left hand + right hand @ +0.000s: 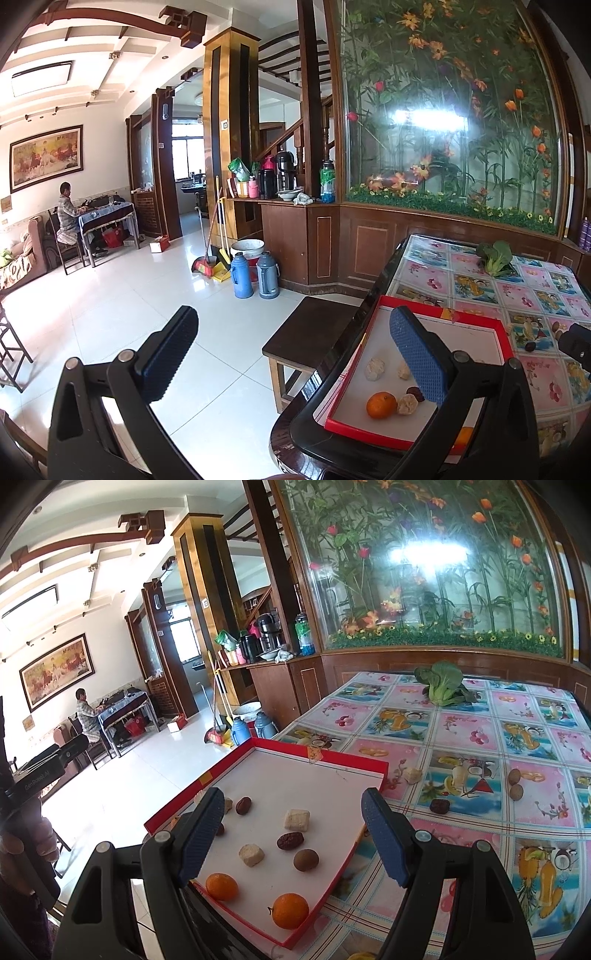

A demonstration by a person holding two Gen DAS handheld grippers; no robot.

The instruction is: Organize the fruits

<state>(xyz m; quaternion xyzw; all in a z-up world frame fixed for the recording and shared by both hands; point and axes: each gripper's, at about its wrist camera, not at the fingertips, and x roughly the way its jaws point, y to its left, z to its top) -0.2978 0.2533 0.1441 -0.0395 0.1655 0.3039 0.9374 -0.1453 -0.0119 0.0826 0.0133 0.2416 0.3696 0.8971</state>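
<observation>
Already your shallow red-rimmed cardboard tray holds two small oranges, red dates and pale cubes, while a stray dark date waits on the table; both the right gripper and the left gripper hover with jaws released, empty.

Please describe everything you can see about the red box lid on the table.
The red box lid is a shallow square tray, apparently cardboard, with red walls and a plain white inside. It lies flat, open side up, near the table's corner on the patterned tablecloth. Inside it rest two oranges, dark red dates, pale puffed cubes and a brown round fruit. A small yellow sticker marks its far wall. Neither pair of tongs touches it.
</observation>
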